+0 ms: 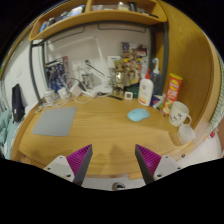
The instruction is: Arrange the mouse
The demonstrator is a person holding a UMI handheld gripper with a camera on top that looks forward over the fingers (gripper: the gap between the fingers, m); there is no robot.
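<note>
A light blue mouse [138, 114] lies on the wooden desk [100, 135], to the right and well beyond my fingers. A grey-blue mouse mat [54, 121] lies flat on the left part of the desk, apart from the mouse. My gripper [113, 160] is open and empty, its two magenta pads [80, 158] spread wide above the near edge of the desk. Nothing stands between the fingers.
A white mug [180, 113] stands right of the mouse. A white bottle [146, 92] and an orange canister [173, 87] stand behind it. Cables, glasses and small items crowd the back [90, 88]. A shelf [100, 18] runs overhead.
</note>
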